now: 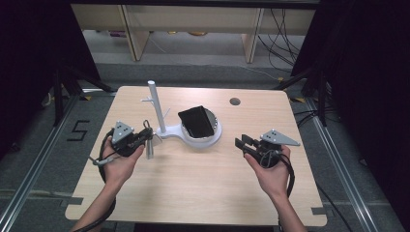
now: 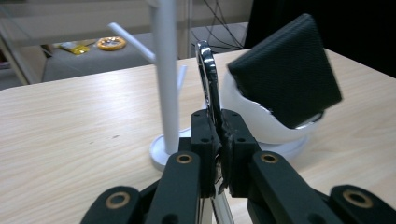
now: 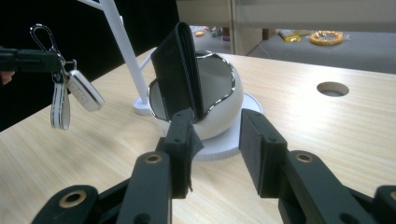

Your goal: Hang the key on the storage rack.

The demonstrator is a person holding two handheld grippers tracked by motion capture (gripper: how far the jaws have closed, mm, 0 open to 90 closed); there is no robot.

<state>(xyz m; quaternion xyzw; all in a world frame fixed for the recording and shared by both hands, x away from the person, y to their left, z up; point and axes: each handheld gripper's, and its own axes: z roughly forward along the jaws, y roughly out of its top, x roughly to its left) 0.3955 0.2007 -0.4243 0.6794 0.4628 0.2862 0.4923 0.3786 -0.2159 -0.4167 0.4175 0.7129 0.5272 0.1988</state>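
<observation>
The left gripper (image 1: 143, 137) is gripping a bunch of keys (image 3: 70, 93) by its metal clip, jaws pressed together on it, the fobs dangling below; just ahead of it the white stand (image 1: 157, 107) is rising with short pegs, so the likely step is hanging the clip on a peg; doing it well means lifting the clip above a peg tip, keeping it upright, and lowering before letting go. The right gripper (image 1: 246, 144) is waiting with jaws apart, holding nothing, facing the white bowl (image 3: 224, 109) with a black wallet (image 1: 197, 121) leaning in it. The pale wooden table (image 1: 193, 183) is sitting among dark curtains, grey floor and light shelving beyond.
</observation>
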